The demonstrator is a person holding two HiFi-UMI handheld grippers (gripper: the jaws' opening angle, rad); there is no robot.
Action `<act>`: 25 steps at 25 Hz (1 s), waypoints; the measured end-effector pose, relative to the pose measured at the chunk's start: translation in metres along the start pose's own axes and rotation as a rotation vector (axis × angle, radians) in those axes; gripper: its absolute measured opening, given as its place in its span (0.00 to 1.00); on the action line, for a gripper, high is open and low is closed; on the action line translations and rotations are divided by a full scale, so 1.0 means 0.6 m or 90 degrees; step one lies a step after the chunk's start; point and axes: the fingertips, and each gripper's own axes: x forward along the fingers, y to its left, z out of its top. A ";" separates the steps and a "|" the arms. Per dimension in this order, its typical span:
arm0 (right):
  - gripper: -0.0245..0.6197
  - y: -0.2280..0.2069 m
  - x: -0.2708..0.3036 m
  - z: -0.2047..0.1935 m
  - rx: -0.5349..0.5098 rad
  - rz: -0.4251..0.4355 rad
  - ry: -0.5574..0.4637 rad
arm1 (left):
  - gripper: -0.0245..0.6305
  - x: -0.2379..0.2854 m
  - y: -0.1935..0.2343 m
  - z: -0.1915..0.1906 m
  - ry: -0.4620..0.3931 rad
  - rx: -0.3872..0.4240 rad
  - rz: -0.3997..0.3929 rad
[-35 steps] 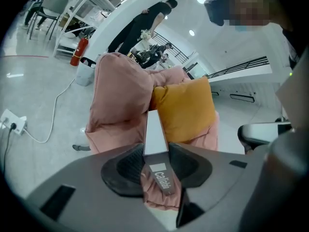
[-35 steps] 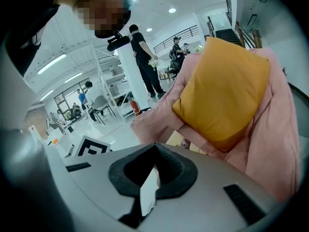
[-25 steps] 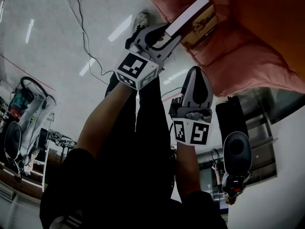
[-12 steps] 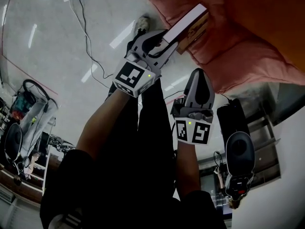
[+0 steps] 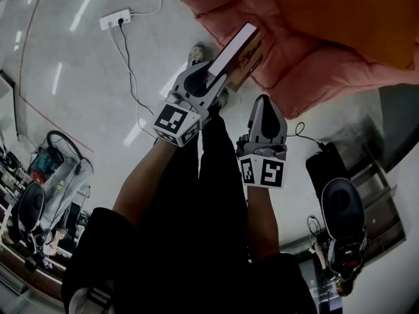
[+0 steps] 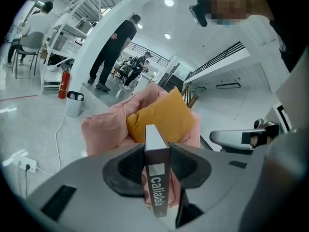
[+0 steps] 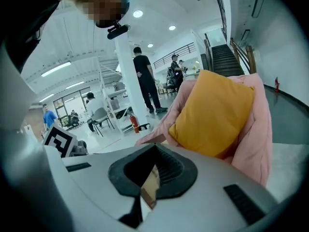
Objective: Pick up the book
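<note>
The book (image 5: 234, 48) is a slim volume with a dark spine and a white page edge. It hangs in the air in front of the pink armchair (image 5: 314, 64). My left gripper (image 5: 213, 77) is shut on its lower end. In the left gripper view the spine of the book (image 6: 157, 178) stands upright between the pads of my left gripper (image 6: 157, 151). My right gripper (image 5: 263, 100) sits just right of the book, apart from it, its tips together. In the right gripper view my right gripper (image 7: 153, 149) holds nothing, and only a sliver of the book's cover shows past its pads.
An orange cushion (image 6: 161, 112) lies in the pink armchair straight ahead. A white power strip (image 5: 118, 19) and its cables lie on the glossy floor at the left. The person's dark-trousered legs (image 5: 209, 175) are below the grippers. Dark equipment (image 5: 344, 208) stands at the right. People stand in the background.
Both grippers have risen, and the book has gone up with the left one, away from the armchair. The right gripper has kept its place beside the book.
</note>
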 end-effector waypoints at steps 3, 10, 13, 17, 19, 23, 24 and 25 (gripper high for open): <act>0.04 0.005 -0.022 0.032 0.000 0.002 -0.020 | 0.27 -0.025 -0.029 0.036 -0.010 0.002 -0.010; 0.04 0.049 -0.111 0.128 -0.021 0.003 -0.074 | 0.27 -0.120 -0.119 0.125 -0.027 0.018 -0.041; 0.04 0.056 -0.158 0.164 -0.003 0.004 -0.095 | 0.27 -0.155 -0.171 0.163 -0.046 0.024 -0.055; 0.04 0.083 -0.209 0.188 0.010 0.009 -0.111 | 0.27 -0.221 -0.213 0.199 -0.078 0.045 -0.045; 0.04 0.096 -0.229 0.228 -0.002 0.013 -0.135 | 0.27 -0.246 -0.230 0.236 -0.100 0.065 -0.030; 0.04 0.125 -0.237 0.331 -0.027 0.024 -0.161 | 0.27 -0.287 -0.239 0.338 -0.133 0.098 0.013; 0.04 0.128 -0.242 0.345 -0.030 0.027 -0.163 | 0.27 -0.300 -0.243 0.353 -0.141 0.104 0.024; 0.04 0.130 -0.252 0.354 -0.032 0.028 -0.167 | 0.27 -0.315 -0.249 0.363 -0.149 0.113 0.034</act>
